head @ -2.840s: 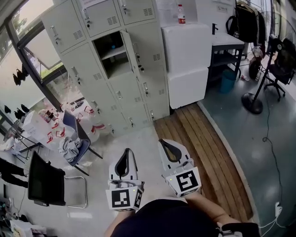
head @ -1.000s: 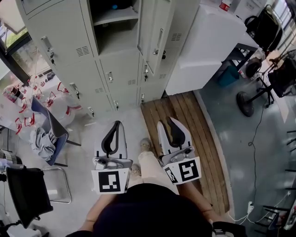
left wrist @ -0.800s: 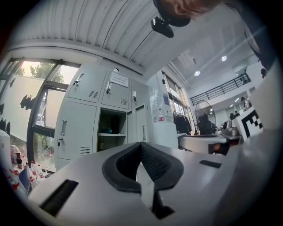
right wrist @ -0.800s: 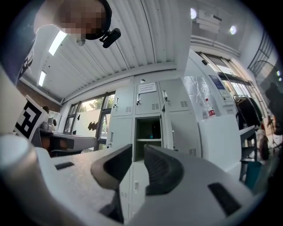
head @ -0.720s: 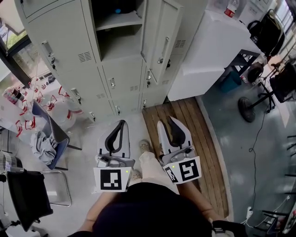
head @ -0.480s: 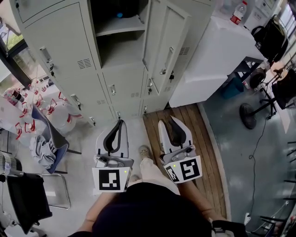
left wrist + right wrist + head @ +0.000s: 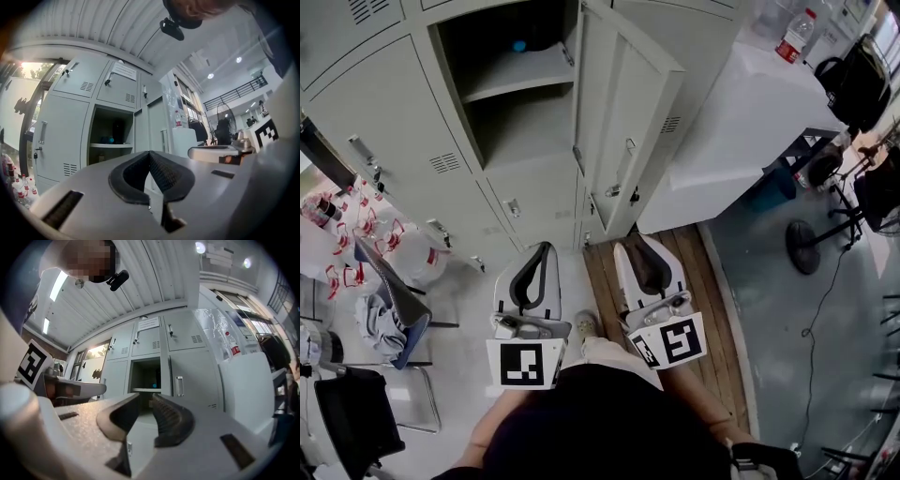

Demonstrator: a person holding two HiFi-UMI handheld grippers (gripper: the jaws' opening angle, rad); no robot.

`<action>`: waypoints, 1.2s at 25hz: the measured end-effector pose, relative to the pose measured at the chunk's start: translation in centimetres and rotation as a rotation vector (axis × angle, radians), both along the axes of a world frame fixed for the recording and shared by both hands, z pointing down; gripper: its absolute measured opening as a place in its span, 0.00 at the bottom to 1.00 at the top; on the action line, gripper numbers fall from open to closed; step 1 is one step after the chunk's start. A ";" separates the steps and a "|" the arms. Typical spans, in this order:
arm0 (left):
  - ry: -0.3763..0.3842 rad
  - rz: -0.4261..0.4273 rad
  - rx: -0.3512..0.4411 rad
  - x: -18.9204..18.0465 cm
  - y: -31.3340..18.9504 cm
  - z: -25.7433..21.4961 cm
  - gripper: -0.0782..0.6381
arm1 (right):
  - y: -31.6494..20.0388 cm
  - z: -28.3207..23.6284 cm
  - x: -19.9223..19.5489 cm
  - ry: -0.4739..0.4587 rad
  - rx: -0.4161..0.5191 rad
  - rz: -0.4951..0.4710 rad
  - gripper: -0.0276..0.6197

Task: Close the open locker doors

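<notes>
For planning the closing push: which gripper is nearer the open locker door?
Right. The right gripper sits just below the door; the left gripper is further left, below the open compartment.

A clear plastic bottle with a red label stands on a white boxy cabinet. Brown wooden planking lies nearby. A blue chair carries what may be crumpled grey cloth.

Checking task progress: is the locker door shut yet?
No, the door stands open, showing the shelf inside.
</notes>
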State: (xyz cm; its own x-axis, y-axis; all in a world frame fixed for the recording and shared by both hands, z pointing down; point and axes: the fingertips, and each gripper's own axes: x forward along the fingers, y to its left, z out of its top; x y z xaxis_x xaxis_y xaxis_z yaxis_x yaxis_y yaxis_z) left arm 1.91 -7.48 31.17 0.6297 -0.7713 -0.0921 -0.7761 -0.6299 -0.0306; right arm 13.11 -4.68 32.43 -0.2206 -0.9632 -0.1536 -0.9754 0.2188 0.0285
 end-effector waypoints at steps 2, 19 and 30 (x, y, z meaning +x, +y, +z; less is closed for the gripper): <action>0.004 -0.008 0.001 1.2 -1.4 -0.3 0.11 | -1.2 -0.3 1.1 0.002 0.007 -0.017 0.15; -0.005 -0.075 -0.004 6.7 -7.2 -0.3 0.11 | -6.6 -1.5 4.7 -0.014 0.031 -0.412 0.21; -0.020 -0.074 -0.003 6.8 -8.2 -0.5 0.11 | -7.4 -1.8 3.9 -0.009 -0.011 -0.674 0.26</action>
State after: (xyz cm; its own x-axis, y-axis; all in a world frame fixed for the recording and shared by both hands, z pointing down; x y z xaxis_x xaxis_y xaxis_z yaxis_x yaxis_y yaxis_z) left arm 8.73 -15.72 30.66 0.5728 -0.8160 -0.0781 -0.8197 -0.5711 -0.0446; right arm 17.04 -12.13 30.65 -0.7727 -0.6170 -0.1492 -0.6257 0.7799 0.0152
